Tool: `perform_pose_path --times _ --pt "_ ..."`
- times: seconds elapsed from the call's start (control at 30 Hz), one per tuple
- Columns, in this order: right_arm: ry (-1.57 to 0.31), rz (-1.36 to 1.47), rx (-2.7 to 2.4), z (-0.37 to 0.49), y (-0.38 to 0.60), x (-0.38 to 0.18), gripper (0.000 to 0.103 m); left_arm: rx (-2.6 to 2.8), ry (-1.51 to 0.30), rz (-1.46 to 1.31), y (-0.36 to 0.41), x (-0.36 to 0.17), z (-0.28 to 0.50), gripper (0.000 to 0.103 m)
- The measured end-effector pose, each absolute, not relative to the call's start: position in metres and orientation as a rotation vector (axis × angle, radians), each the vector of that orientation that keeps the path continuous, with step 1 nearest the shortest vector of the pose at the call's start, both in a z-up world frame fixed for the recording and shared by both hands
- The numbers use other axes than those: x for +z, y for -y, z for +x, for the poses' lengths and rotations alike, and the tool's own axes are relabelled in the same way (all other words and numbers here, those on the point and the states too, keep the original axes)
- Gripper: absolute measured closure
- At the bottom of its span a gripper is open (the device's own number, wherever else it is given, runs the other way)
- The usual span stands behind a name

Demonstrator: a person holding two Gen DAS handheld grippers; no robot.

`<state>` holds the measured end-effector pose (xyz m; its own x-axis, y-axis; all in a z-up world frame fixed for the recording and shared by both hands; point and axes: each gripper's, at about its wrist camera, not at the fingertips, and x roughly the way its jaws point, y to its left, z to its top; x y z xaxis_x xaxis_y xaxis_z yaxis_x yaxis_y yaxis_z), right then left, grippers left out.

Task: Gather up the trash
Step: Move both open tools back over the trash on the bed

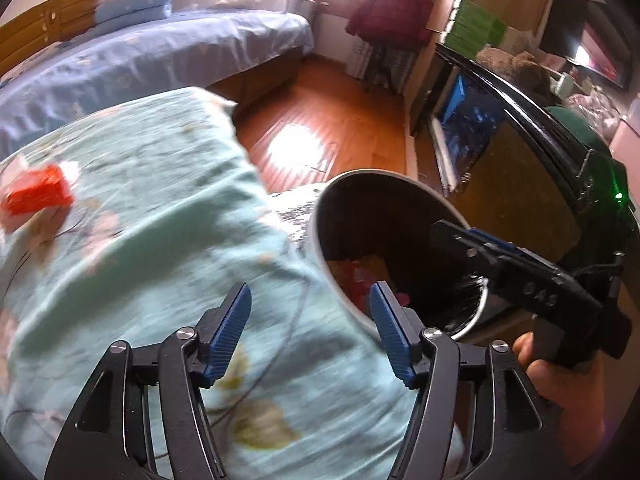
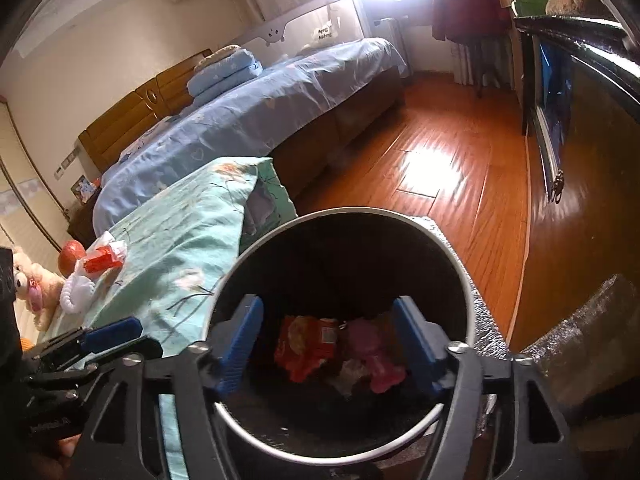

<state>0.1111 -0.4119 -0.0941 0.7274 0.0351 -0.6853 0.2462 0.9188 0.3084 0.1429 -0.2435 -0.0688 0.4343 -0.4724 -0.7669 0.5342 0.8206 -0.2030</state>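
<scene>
A round trash bin (image 1: 320,236) with a pale rim and dark inside stands beside a table under a teal floral cloth (image 1: 160,216). It holds red (image 2: 308,344) and pink wrappers (image 2: 376,356). My right gripper (image 2: 328,344) hangs open and empty over the bin's mouth (image 2: 466,280); it also shows in the left wrist view (image 1: 472,240). My left gripper (image 1: 310,320) is open and empty over the cloth's edge next to the bin; it shows at the lower left of the right wrist view (image 2: 112,336). A red wrapper (image 1: 38,190) lies on the cloth at the far left (image 2: 102,260).
A bed with blue bedding (image 2: 260,100) stands behind the table. A white plastic item (image 2: 78,292), a red round object (image 2: 72,260) and a plush toy (image 2: 34,284) are near the red wrapper. A dark cabinet (image 1: 500,128) stands on the right, wooden floor (image 2: 440,168) between.
</scene>
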Motion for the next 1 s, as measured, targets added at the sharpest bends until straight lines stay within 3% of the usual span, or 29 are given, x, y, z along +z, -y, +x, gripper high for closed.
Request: perform_pose_path --times 0.37,1.0 --pt "-0.749 0.359 0.011 0.123 0.354 -0.083 0.017 -0.464 -0.926 -0.029 0.157 -0.07 0.145 0.038" --pt "-0.801 0.267 0.279 0.171 0.242 -0.083 0.017 -0.217 -0.913 -0.18 0.032 -0.076 0.151 0.036"
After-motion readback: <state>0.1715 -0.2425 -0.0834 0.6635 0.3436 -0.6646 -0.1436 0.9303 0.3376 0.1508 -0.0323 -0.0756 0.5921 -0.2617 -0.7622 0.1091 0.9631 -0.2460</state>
